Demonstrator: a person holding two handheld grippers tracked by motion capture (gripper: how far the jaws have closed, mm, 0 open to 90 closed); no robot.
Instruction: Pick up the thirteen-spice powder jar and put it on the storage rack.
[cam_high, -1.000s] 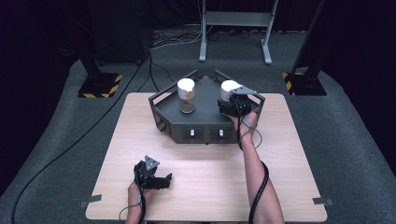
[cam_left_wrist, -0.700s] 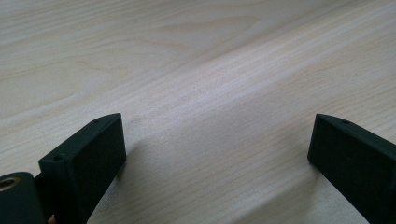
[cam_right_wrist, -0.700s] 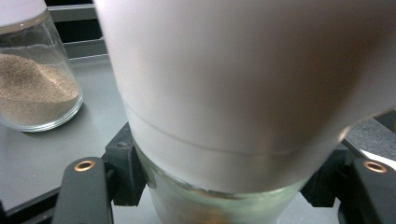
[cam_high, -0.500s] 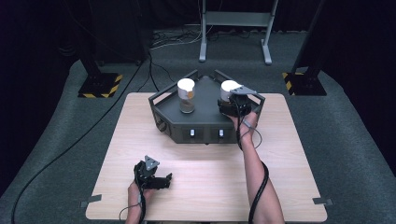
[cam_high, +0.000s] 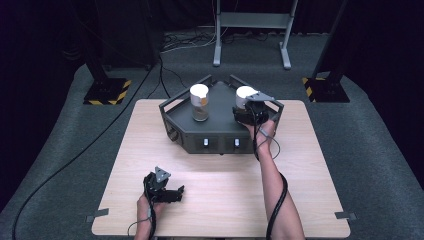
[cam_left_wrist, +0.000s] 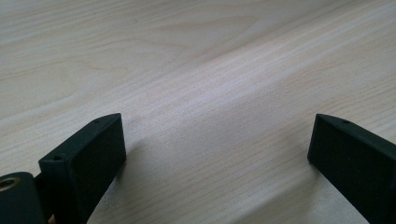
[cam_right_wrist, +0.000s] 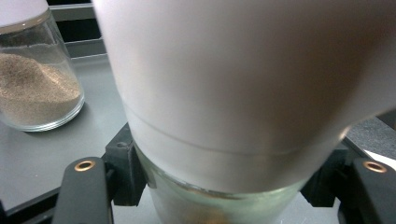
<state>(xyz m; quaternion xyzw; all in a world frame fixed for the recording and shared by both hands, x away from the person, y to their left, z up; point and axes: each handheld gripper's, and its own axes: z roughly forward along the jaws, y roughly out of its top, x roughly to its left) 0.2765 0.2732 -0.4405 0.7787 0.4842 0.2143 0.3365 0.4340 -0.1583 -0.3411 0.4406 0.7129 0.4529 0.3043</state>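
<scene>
On the dark grey device (cam_high: 210, 137) at the far side of the table stand two glass jars with white lids. My right gripper (cam_high: 248, 114) is shut on the right jar (cam_high: 245, 94). In the right gripper view the jar (cam_right_wrist: 233, 93) sits close up, and my right gripper (cam_right_wrist: 224, 184) clamps it just under the white lid. The left jar (cam_high: 200, 102) (cam_right_wrist: 37, 84) stands free and holds a sandy powder. My left gripper (cam_high: 176, 193) lies near the table's front edge, left of centre. In its own view my left gripper (cam_left_wrist: 217, 135) is open over bare wood, nothing between the jaws.
The device has raised rails around its rim and two small white buttons (cam_high: 220, 143) on its front face. The light wooden table (cam_high: 215, 200) stands on grey carpet. Stand legs (cam_high: 250, 30) and black-and-yellow weighted bases (cam_high: 107, 92) lie beyond it.
</scene>
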